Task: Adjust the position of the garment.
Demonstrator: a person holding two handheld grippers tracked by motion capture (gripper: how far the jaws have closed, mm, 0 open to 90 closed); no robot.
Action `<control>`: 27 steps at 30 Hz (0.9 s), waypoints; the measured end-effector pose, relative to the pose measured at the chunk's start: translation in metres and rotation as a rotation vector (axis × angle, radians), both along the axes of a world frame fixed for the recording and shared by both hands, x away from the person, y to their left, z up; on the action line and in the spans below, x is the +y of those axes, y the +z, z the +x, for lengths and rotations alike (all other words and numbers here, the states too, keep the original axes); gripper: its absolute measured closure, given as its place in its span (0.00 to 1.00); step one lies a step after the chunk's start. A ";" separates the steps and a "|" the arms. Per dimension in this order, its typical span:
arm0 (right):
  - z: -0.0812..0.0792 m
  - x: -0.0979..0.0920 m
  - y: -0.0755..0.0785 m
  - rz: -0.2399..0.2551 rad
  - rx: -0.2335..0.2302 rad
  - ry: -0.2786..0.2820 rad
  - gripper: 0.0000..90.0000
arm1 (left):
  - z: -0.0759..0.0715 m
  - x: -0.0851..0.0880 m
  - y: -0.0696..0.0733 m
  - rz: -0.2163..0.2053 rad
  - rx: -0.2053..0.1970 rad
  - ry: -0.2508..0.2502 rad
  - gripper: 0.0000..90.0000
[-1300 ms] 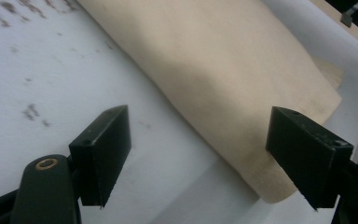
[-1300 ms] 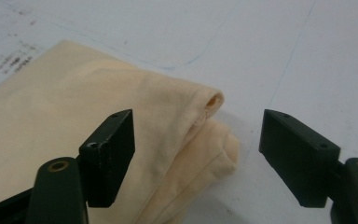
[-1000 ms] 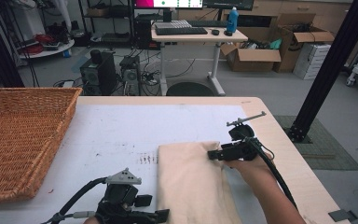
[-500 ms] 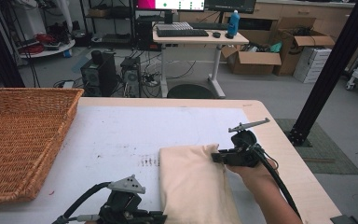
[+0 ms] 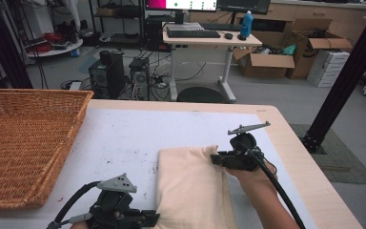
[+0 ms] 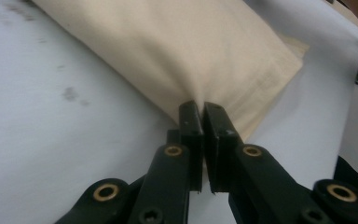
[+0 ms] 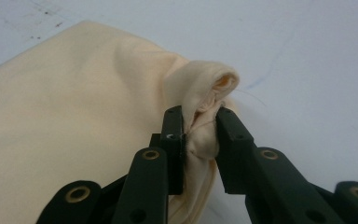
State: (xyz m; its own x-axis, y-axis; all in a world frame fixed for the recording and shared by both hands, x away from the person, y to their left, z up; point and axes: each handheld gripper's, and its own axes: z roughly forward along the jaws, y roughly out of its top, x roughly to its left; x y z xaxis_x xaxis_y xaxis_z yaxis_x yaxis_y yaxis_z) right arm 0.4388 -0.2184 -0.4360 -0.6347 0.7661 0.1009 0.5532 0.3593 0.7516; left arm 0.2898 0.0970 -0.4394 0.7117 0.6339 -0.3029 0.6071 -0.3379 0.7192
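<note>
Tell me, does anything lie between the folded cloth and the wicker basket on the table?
Nothing visible does: the white table top between the cloth and the basket is bare, apart from small dark marks.

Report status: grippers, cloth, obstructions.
Left gripper shut on folded cream cloth near edge. Right gripper shut on bunched far corner. Woven wicker basket sits apart, left.

Cream cloth: near end cut by bottom edge in high view. Left gripper: lower body cut off there too. Wicker basket: left side out of frame.
</note>
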 end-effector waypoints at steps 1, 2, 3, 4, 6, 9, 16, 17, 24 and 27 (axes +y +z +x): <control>0.003 0.005 0.000 0.003 -0.003 0.005 0.83 | 0.002 0.005 0.000 -0.002 0.001 0.012 0.97; 0.006 0.009 -0.001 0.005 -0.003 0.008 0.83 | 0.003 0.010 0.000 -0.006 -0.001 0.021 0.97; 0.009 0.014 -0.001 0.008 -0.001 0.012 0.83 | 0.005 0.015 0.000 -0.007 -0.001 0.037 0.97; 0.012 0.018 -0.001 0.010 0.001 0.016 0.83 | 0.007 0.020 0.000 -0.008 -0.003 0.047 0.97; 0.018 0.026 0.000 0.014 -0.003 0.024 0.83 | 0.010 0.028 0.000 -0.012 -0.004 0.074 0.97; 0.027 0.038 0.000 0.020 0.001 0.032 0.83 | 0.014 0.038 -0.001 -0.008 -0.006 0.104 0.97; 0.033 0.046 -0.002 0.023 0.009 0.033 0.82 | 0.010 0.039 -0.004 -0.005 -0.012 0.124 0.96; 0.032 0.045 -0.002 0.023 0.008 0.034 0.80 | 0.009 0.039 -0.004 -0.005 -0.013 0.125 0.95; 0.022 0.023 0.005 0.032 -0.027 -0.026 0.44 | 0.004 0.041 0.009 -0.080 -0.029 0.179 0.40; 0.017 0.016 0.009 0.034 -0.042 -0.029 0.38 | 0.002 0.040 0.017 -0.099 -0.061 0.196 0.35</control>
